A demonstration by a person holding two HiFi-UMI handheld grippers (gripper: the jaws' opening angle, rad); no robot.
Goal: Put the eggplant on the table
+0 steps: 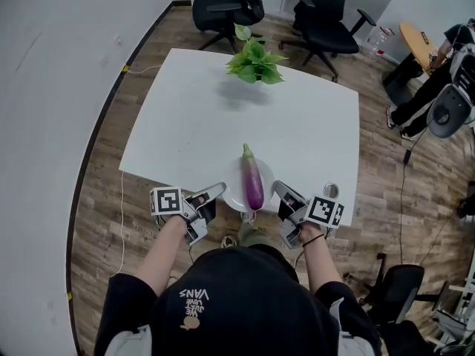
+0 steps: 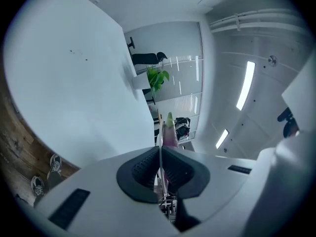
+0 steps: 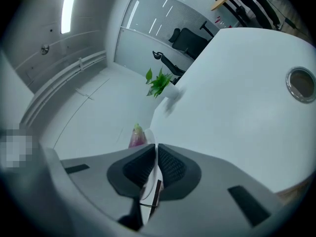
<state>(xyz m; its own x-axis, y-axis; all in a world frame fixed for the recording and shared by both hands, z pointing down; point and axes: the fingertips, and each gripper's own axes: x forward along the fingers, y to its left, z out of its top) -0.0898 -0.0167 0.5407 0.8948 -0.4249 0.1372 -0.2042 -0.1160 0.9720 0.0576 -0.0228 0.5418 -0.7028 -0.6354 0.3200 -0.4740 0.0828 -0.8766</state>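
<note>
A long purple eggplant [image 1: 253, 180] with a green stem lies on a small white plate [image 1: 234, 196], over the near edge of the white table [image 1: 185, 117]. My left gripper [image 1: 220, 190] is shut on the plate's left rim and my right gripper [image 1: 277, 190] is shut on its right rim. In the left gripper view the thin plate rim [image 2: 160, 149] runs edge-on between the dark pads [image 2: 144, 171], with the eggplant [image 2: 170, 132] beyond. The right gripper view shows the same: the plate's edge [image 3: 149, 158] is pinched in the pads [image 3: 170, 167], and the eggplant [image 3: 137, 136] rises behind.
A green potted plant [image 1: 254, 59] stands at the table's far edge. A round metal grommet [image 1: 331, 190] sits in the table by my right gripper. Black office chairs [image 1: 326, 17] stand behind the table. A person [image 1: 434, 73] is at the right. The floor is wood.
</note>
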